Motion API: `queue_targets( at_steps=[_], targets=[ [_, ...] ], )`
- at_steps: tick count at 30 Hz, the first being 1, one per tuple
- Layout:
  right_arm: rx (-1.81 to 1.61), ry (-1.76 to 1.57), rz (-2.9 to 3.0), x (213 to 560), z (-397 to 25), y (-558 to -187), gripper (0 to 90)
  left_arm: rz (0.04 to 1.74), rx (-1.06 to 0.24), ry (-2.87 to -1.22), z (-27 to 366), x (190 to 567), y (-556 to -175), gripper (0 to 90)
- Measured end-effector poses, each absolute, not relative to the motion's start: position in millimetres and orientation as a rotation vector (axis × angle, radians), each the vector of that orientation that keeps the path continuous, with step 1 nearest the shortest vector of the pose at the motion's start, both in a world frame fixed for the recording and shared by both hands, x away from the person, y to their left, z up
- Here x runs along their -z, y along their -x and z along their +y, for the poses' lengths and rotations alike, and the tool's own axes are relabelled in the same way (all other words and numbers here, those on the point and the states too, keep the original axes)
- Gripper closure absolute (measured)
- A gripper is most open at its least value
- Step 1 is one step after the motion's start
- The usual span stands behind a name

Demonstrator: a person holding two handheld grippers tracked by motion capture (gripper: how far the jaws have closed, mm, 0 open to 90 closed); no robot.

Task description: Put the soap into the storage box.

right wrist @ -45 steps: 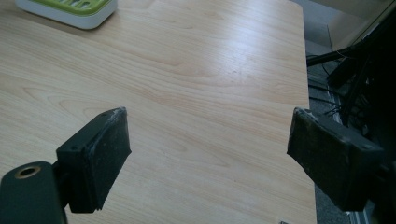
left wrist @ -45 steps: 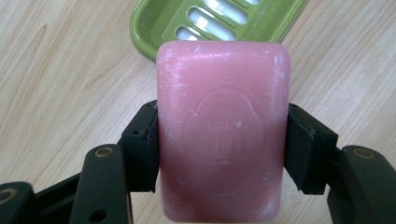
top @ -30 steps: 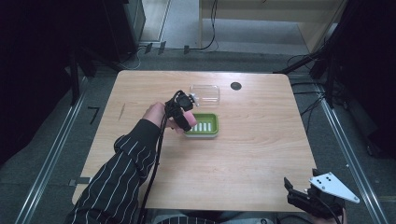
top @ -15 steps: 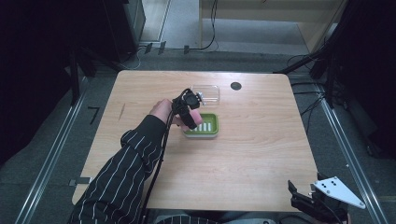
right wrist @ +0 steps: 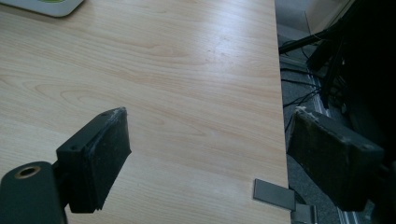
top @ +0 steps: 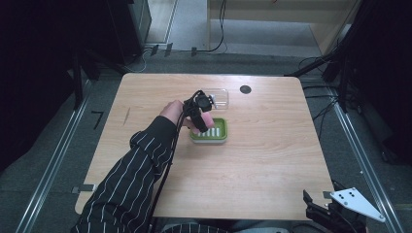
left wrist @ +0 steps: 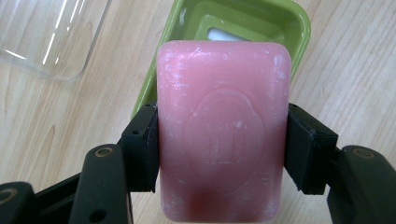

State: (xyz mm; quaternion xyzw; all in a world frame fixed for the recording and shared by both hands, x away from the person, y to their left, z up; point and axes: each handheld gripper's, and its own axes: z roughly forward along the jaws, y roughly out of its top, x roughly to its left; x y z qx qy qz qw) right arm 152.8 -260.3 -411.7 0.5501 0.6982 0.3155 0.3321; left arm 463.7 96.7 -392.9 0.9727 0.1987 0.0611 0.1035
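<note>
Your left tongs point(left wrist: 219, 140) are clenched on the pink soap bar point(left wrist: 223, 130), held just above the near edge of the green soap dish point(left wrist: 299, 28), so the pickup is done and lowering it in remains, while your right tongs point(right wrist: 205, 158) idle released, well away from that dish.

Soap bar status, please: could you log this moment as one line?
left gripper: shut on soap bar | soap: above green dish | clear lid: on table | right gripper: open, idle
</note>
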Motion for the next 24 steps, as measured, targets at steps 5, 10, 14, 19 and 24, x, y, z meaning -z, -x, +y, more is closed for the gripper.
queue_targets(
  at_steps=[5,10,14,19,24],
  targets=[
    [-0.819,-1.445,1.819,412,-262,-151,13.5,0.560,-0.178,-2.882,93,395,-466,38.8],
    [-0.818,-1.452,1.816,412,-263,-149,13.5,0.515,-0.186,-2.896,89,398,-469,38.8],
    [-0.814,-1.454,1.810,412,-263,-148,13.5,0.486,-0.186,-2.904,86,401,-471,38.8],
    [-0.814,-1.454,1.811,412,-264,-147,13.5,0.462,-0.176,-2.915,83,405,-473,38.8],
    [-0.810,-1.460,1.806,412,-265,-146,13.5,0.411,-0.181,-2.926,79,409,-474,38.8]
  ],
)
